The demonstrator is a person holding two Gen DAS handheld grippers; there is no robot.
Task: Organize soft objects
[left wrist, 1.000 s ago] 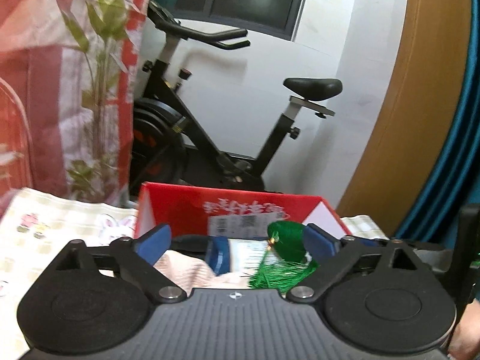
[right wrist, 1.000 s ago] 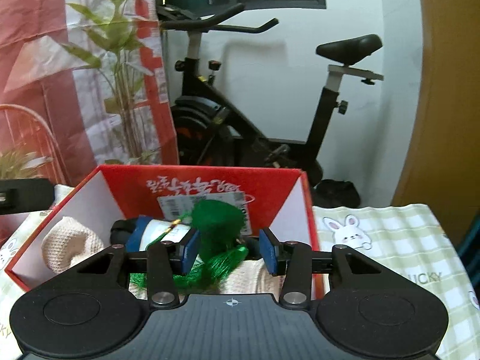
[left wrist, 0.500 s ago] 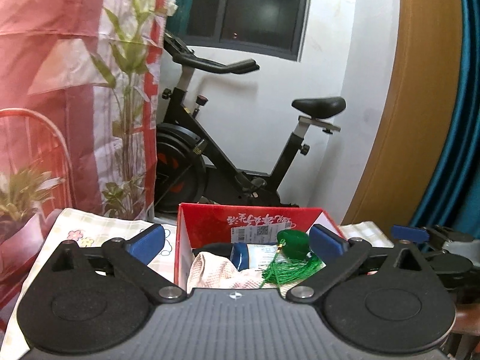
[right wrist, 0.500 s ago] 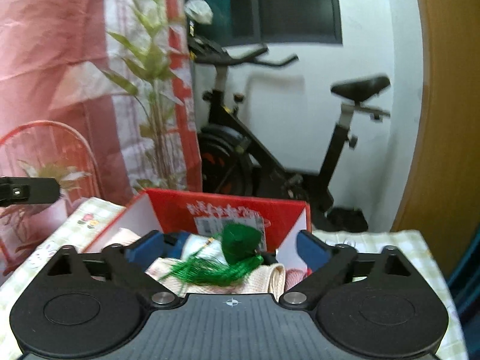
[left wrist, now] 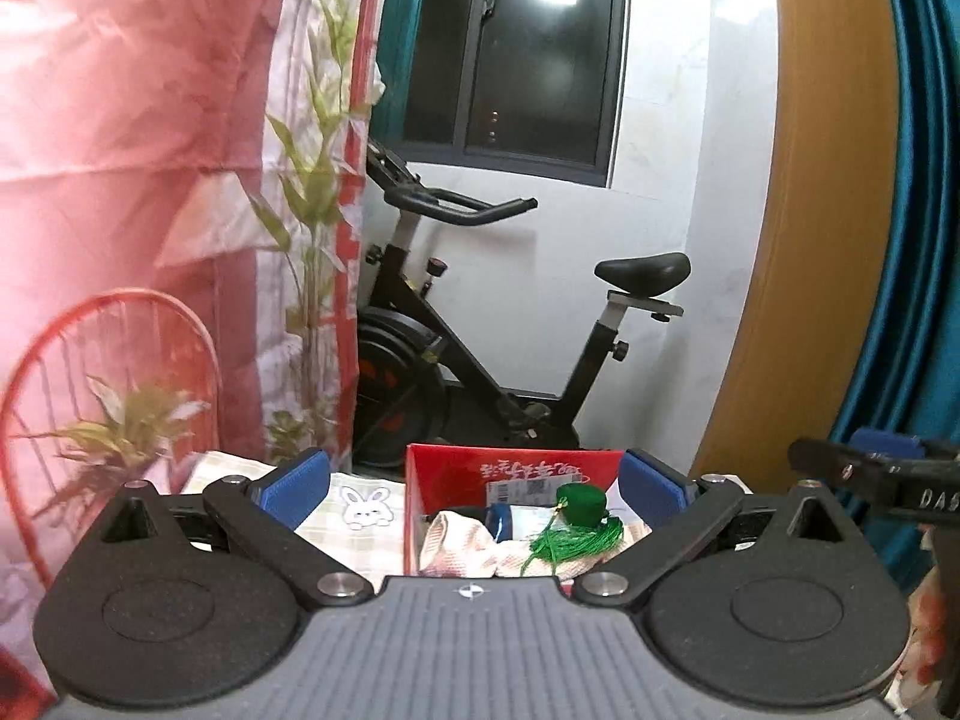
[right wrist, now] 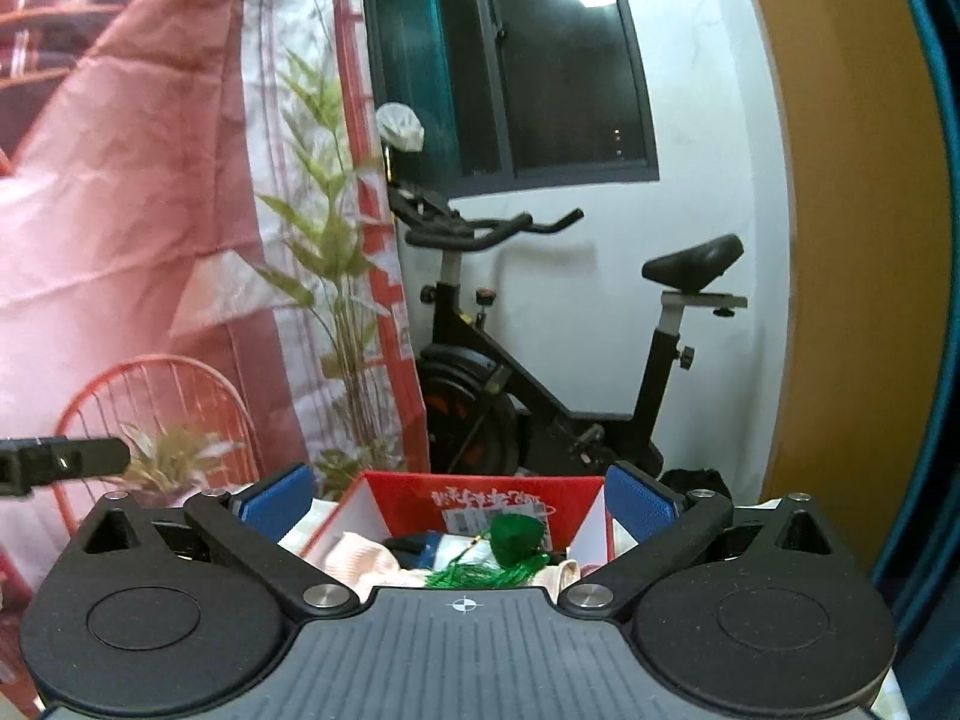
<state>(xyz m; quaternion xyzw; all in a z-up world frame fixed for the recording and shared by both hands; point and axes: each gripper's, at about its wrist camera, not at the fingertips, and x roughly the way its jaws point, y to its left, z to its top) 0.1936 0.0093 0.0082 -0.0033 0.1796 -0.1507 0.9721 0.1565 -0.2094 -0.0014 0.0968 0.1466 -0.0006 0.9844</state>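
Nearest, the right claw [right wrist: 456,501] stands spread wide and empty, its jaws having just been opening, nothing between them; the left claw [left wrist: 474,489] is likewise released. Just beyond and below both, the green tasselled fabric ornament [right wrist: 510,543] lies inside the red cardboard box [right wrist: 510,495] on a cream knitted cloth [right wrist: 366,558], tassel trailing near-left. Farther back stands a black exercise bike [right wrist: 540,396]
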